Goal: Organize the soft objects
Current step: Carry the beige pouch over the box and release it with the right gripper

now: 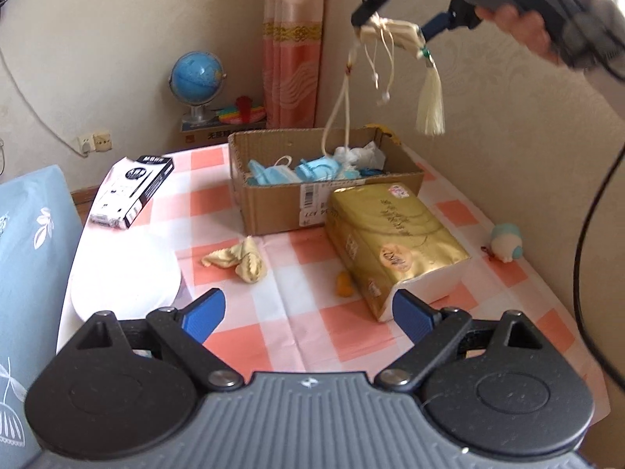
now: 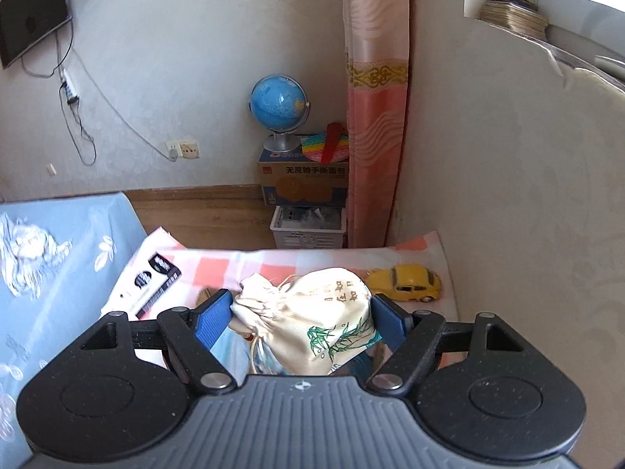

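My right gripper (image 2: 302,308) is shut on a cream drawstring pouch (image 2: 312,324) with green bamboo print. In the left wrist view the right gripper (image 1: 384,27) holds the pouch (image 1: 390,33) high above the cardboard box (image 1: 273,211), its cords and tassel (image 1: 429,105) dangling. The box holds blue face masks (image 1: 297,172) and white crumpled stuff. My left gripper (image 1: 308,312) is open and empty, low over the checked tablecloth (image 1: 297,336). A yellow cloth (image 1: 242,260) lies in front of the box.
A gold tissue pack (image 1: 394,238) lies right of the cloth, a small orange thing (image 1: 343,283) beside it. A white-teal plush toy (image 1: 506,242) sits at the right edge. A white plate (image 1: 125,273) and a black-white box (image 1: 133,191) lie left. A yellow toy car (image 2: 406,279) is by the wall.
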`<state>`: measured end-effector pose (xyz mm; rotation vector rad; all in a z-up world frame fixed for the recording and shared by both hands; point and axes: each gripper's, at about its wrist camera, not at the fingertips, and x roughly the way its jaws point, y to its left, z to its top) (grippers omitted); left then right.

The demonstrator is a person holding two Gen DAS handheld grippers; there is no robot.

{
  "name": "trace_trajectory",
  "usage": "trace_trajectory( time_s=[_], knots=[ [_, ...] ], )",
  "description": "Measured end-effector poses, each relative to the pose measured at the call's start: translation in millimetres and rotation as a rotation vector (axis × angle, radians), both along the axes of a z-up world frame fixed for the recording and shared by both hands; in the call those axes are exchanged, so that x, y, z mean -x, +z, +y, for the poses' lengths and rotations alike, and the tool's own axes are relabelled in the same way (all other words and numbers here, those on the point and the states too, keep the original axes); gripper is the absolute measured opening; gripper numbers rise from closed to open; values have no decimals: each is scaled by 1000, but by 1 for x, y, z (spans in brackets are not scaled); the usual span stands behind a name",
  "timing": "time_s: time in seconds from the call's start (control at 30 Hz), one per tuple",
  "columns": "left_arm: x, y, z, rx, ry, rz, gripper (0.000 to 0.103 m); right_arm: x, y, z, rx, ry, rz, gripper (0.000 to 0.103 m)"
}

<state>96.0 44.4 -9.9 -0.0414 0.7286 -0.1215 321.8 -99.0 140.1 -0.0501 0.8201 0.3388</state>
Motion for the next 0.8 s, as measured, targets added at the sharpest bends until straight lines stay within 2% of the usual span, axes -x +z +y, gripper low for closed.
trace_trajectory(
  time_s=[0.23, 0.53, 0.7, 0.73, 0.8],
  knots=[
    [2, -12, 8, 18, 20, 30, 93, -25, -14, 23, -92, 5, 91, 81],
    [4, -25, 22, 29, 62, 67, 92, -44, -66, 51, -56, -21, 172, 81],
    [3, -29, 28, 34, 78, 78, 92, -47, -84, 62, -37, -14, 198, 82],
    [3, -29, 28, 33, 79, 79, 92, -47, -86, 63, -44, -6, 203, 83],
    [2, -30, 28, 34, 81, 82, 92, -49, -92, 65, -64, 18, 226, 99]
  ],
)
